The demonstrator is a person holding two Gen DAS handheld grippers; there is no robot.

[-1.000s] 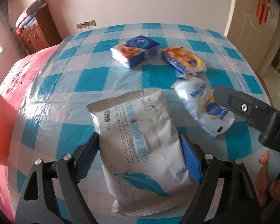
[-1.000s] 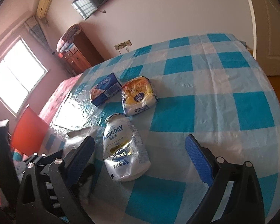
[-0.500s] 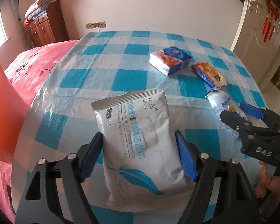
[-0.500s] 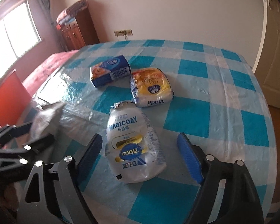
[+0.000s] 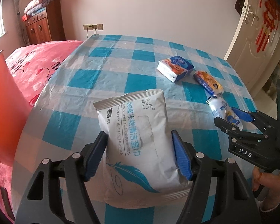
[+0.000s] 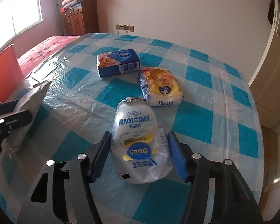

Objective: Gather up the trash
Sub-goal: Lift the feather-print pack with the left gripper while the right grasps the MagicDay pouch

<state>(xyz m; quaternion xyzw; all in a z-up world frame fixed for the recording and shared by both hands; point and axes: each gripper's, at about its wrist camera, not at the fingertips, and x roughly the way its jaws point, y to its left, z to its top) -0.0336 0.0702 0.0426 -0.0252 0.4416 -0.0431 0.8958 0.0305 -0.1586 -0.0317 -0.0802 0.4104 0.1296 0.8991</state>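
Broadly, a table [image 5: 110,78] under a blue-and-white checked plastic cloth fills both wrist views, with a pink bedspread [image 5: 35,59] along its left edge and a wooden cabinet [image 5: 43,25] against the far wall.

The largest piece of trash is a silver-white pack of cleaning wipes [image 5: 138,141] with a blue feather print, lying near the table's near-left edge. The left gripper [image 5: 140,156] straddles it: both blue pads sit against the pack's long sides, and the jaws have just been closing on it at a middling width. The pack's sides look slightly squeezed between the pads.

Next in size, the flattened clear MAGICDAY bottle [image 6: 140,145] lies nearer the middle of the near edge, its foil cap end pointing toward the far side of the table. The right gripper [image 6: 140,151] has a finger on each side of it; its jaws have just been closing, too, now standing narrow around the bottle. The left pad appears to touch the bottle's side, while at the right pad I cannot tell whether there is contact or a thin gap. In the left wrist view the same gripper [image 5: 235,117] shows at the right edge, with a hand [image 5: 265,184] below it.

Farther in, toward the table's centre, a yellow Vinda tissue pack [image 6: 160,89] lies just beyond the bottle's cap, nearly touching it. A blue tissue pack [image 6: 118,62] sits just beyond that, close beside it.
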